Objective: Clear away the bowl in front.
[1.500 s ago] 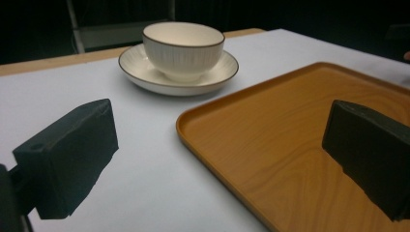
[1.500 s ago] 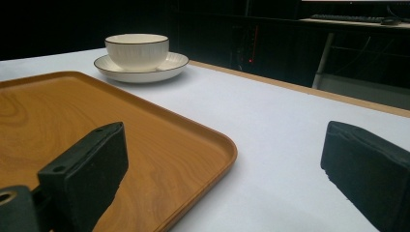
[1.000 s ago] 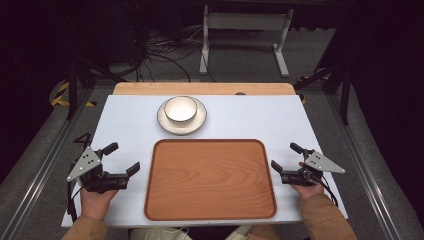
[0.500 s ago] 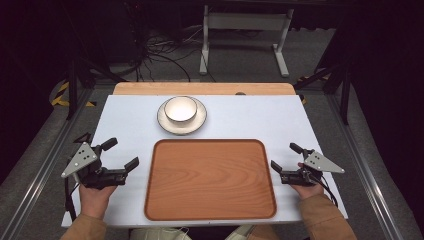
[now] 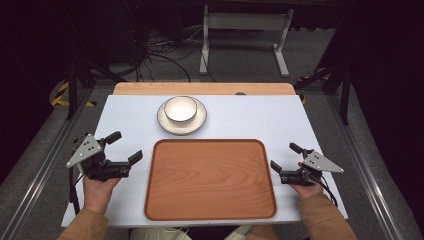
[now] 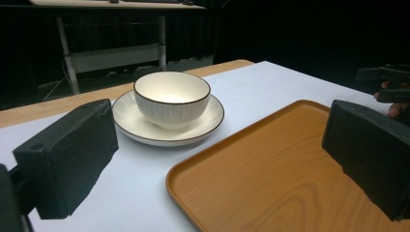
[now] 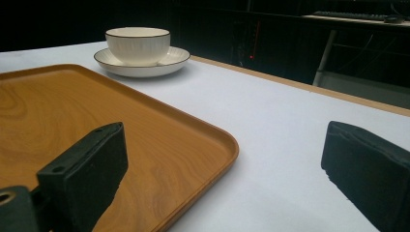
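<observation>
Tray (image 5: 210,180) btwn left gripper (image 5: 125,148) & right gripper (image 5: 286,156), jaws apart, empty.

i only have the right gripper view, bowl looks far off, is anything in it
Observer: The high view looks straight into the bowl: its white inside holds nothing.
Operator: is the left gripper near it
Observer: No. The left gripper hangs open beside the wooden tray's left edge, at the table's near side.
Operator: does the bowl sit centred on the saucer
Observer: Yes, the saucer's rim shows all round the bowl from above.
Operator: and my own gripper
Observer: The right gripper is open just off the tray's right edge, apart from it.
</observation>
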`<state>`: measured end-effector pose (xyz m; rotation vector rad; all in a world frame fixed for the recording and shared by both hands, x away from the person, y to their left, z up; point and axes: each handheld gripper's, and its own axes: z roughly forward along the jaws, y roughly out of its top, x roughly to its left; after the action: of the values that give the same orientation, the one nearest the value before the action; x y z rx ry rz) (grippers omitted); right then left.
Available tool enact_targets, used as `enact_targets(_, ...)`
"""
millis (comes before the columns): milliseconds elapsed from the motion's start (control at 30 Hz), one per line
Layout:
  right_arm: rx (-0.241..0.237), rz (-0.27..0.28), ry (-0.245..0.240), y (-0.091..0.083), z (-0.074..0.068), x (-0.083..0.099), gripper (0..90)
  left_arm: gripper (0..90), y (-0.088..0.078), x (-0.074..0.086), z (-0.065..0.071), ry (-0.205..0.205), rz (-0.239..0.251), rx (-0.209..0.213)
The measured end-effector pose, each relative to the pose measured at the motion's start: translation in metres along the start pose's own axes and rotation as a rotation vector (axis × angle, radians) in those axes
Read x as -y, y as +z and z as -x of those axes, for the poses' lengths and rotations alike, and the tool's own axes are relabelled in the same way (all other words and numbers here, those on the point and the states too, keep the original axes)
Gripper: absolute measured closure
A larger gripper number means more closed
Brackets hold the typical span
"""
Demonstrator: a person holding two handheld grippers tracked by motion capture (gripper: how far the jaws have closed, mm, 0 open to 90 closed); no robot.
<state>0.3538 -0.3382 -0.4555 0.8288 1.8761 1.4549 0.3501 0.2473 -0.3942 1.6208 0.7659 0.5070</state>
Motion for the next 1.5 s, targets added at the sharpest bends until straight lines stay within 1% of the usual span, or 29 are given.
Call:
enact_targets(67,-0.001,0.0,0.001,0.0,0.0,0.0,3.2,0.2,0.002,-0.001,-0.001,0.005,-0.004,0.007)
enact_targets(133,-0.001,-0.003,0.001,0.0,0.0,0.0,3.2,0.3,0.011,-0.006,-0.001,0.019,-0.018,0.026)
enact_targets(167,0.0,-0.004,0.0,0.0,0.0,0.0,3.2,0.3,0.011,-0.006,-0.001,0.019,-0.018,0.026)
enact_targets(233,-0.001,-0.004,-0.002,0.0,0.0,0.0,3.2,0.3,0.019,-0.011,0.001,0.035,-0.022,0.03)
enact_targets(333,-0.003,-0.002,0.0,0.0,0.0,0.0,3.2,0.3,0.026,-0.015,0.002,0.028,-0.016,0.046)
enact_targets(367,-0.004,-0.002,0.001,0.0,0.0,0.0,3.2,0.3,0.028,-0.016,0.002,0.032,-0.017,0.047)
enact_targets(433,-0.004,-0.002,0.001,0.0,0.0,0.0,3.2,0.3,0.032,-0.018,0.003,0.022,-0.01,0.064)
enact_targets(567,-0.006,-0.004,-0.004,0.001,0.0,0.0,3.2,0.2,0.041,-0.024,0.008,0.035,-0.01,0.086)
enact_targets(633,-0.006,-0.004,-0.004,0.001,0.0,0.0,3.2,0.2,0.042,-0.025,0.01,0.036,-0.009,0.087)
enact_targets(667,-0.006,-0.005,-0.004,0.001,0.0,0.0,3.2,0.2,0.044,-0.026,0.01,0.043,-0.007,0.087)
enact_targets(833,-0.008,-0.007,-0.003,0.001,0.0,0.0,3.2,0.2,0.054,-0.027,0.009,0.03,-0.021,0.09)
enact_targets(867,-0.008,-0.007,-0.003,0.001,0.0,0.0,3.2,0.2,0.054,-0.027,0.009,0.03,-0.021,0.09)
enact_targets(900,-0.008,-0.007,-0.004,0.001,0.0,0.0,3.2,0.2,0.057,-0.027,0.008,0.036,-0.033,0.086)
enact_targets(967,-0.008,-0.008,-0.006,0.001,0.0,0.0,3.2,0.2,0.06,-0.028,0.005,0.036,-0.04,0.079)
enact_targets(1133,-0.006,-0.009,-0.006,0.001,-0.001,0.0,3.2,0.3,0.067,-0.031,-0.003,0.024,-0.035,0.077)
enact_targets(1167,-0.006,-0.009,-0.006,0.001,-0.001,0.0,3.2,0.3,0.068,-0.033,-0.005,0.038,-0.041,0.077)
enact_targets(1233,-0.005,-0.01,-0.006,0.001,-0.001,0.0,3.2,0.3,0.07,-0.035,-0.008,0.046,-0.046,0.079)
enact_targets(1267,-0.006,-0.009,-0.006,0.001,-0.001,0.0,3.2,0.3,0.071,-0.037,-0.01,0.054,-0.049,0.091)
enact_targets(1300,-0.005,-0.011,-0.005,0.001,-0.001,0.0,3.2,0.3,0.073,-0.038,-0.013,0.053,-0.053,0.114)
enact_targets(1367,-0.004,-0.012,-0.004,0.001,-0.001,0.0,3.2,0.3,0.075,-0.042,-0.017,0.056,-0.068,0.138)
enact_targets(1400,-0.003,-0.012,-0.004,0.001,-0.001,0.0,3.2,0.3,0.076,-0.043,-0.019,0.063,-0.065,0.144)
enact_targets(1500,-0.003,-0.013,-0.004,0.001,-0.001,0.0,3.2,0.4,0.078,-0.051,-0.025,0.071,-0.08,0.155)
